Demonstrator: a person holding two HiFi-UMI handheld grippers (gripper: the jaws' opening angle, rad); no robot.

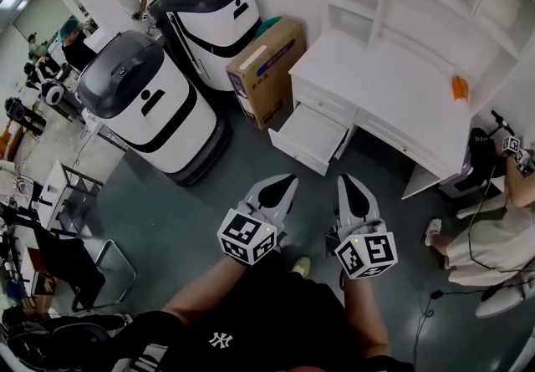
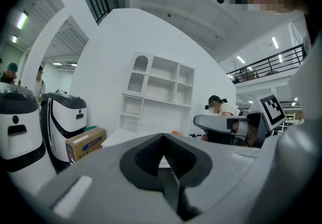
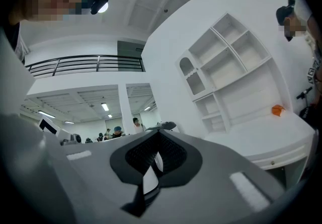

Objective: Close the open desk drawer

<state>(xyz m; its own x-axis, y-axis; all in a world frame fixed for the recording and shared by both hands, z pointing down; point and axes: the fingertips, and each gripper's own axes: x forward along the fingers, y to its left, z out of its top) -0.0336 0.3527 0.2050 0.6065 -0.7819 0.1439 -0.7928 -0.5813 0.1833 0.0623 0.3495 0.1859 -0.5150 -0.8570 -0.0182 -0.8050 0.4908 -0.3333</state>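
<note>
1. Drawer (image 1: 311,138) is hanging open at the left end of the white surface (image 1: 393,86), near a cardboard box (image 1: 266,69), with bare grey floor (image 1: 251,161) lying in front of it.
2. Print on the box is showing too small to read.
3. Left hand-held gripper (image 1: 288,181) and right hand-held gripper (image 1: 347,181) are hovering side by side, well apart from the drawer, with jaws pressed together and gripping nothing.

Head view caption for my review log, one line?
Left gripper and right gripper, both shut, held short of the open drawer of the white desk.
</note>
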